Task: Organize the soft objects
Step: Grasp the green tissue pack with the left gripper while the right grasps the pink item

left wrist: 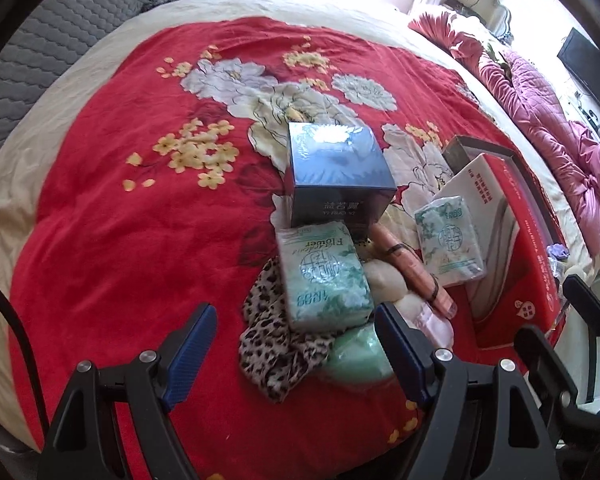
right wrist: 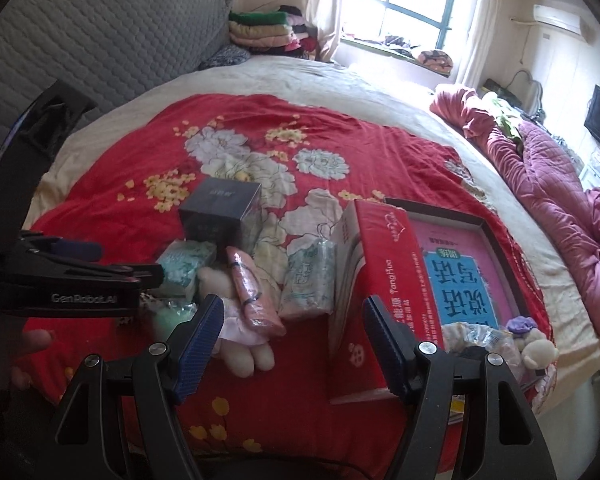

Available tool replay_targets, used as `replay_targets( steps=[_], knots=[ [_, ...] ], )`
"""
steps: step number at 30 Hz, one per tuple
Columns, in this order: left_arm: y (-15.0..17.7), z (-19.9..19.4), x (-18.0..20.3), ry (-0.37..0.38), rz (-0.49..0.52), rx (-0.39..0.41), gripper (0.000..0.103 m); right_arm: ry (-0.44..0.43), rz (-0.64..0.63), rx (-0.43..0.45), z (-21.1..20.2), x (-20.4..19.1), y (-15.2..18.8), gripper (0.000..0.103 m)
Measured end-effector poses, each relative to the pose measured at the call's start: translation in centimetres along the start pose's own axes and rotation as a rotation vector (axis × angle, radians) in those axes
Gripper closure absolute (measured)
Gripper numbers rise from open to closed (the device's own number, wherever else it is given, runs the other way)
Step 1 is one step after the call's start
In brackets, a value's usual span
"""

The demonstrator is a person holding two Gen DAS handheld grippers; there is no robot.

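A pile of soft things lies on the red flowered blanket [left wrist: 120, 220]: two green tissue packs [left wrist: 324, 276] [left wrist: 446, 240], a leopard-print cloth [left wrist: 272, 332], a cream plush toy [right wrist: 244, 344], a rolled pink cloth [right wrist: 252, 296] and a green soft item [left wrist: 356, 356]. My left gripper [left wrist: 296, 332] is open just in front of the near tissue pack. My right gripper [right wrist: 292, 324] is open, hovering between the plush toy and the red box [right wrist: 384, 280]. The left gripper shows at the left of the right wrist view [right wrist: 80, 276].
A dark blue box [left wrist: 336, 176] stands behind the pile. The open red box holds a pink book [right wrist: 468, 276]; small plush toys [right wrist: 536, 344] lie at its near corner. A crumpled pink quilt [right wrist: 548, 184] lies at the right. A grey headboard [right wrist: 100, 32] is at the back left.
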State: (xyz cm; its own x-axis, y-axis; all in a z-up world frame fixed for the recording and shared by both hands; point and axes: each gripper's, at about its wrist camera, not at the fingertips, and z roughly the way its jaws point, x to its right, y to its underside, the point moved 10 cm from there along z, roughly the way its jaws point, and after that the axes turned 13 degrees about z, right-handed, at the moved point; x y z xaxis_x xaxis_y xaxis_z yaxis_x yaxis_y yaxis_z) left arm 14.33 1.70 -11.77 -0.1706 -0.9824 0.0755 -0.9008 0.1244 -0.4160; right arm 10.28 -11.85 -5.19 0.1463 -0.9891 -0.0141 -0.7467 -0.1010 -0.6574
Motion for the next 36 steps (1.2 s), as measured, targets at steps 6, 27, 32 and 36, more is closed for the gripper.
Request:
replay_targets(
  steps=[6,27,32,36],
  knots=[
    [0.0,2.0,0.6,0.040,-0.005,-0.030,0.023,0.003,-0.029,-0.032,1.9,-0.5,0.4,0.030],
    [0.4,4.5,-1.2,0.107,-0.041,-0.070,0.017,0.010,-0.109,-0.176,8.9,-2.1,1.4,0.039],
    [-0.1,4.7,-1.1,0.100,-0.022,-0.058,0.017,-0.007,-0.108,-0.200,10.2,-2.7,1.5,0.059],
    [-0.2,5.1,-0.9,0.119,-0.044,-0.063,0.017,-0.034,-0.088,-0.210,10.9,-3.0,1.4,0.081]
  ],
)
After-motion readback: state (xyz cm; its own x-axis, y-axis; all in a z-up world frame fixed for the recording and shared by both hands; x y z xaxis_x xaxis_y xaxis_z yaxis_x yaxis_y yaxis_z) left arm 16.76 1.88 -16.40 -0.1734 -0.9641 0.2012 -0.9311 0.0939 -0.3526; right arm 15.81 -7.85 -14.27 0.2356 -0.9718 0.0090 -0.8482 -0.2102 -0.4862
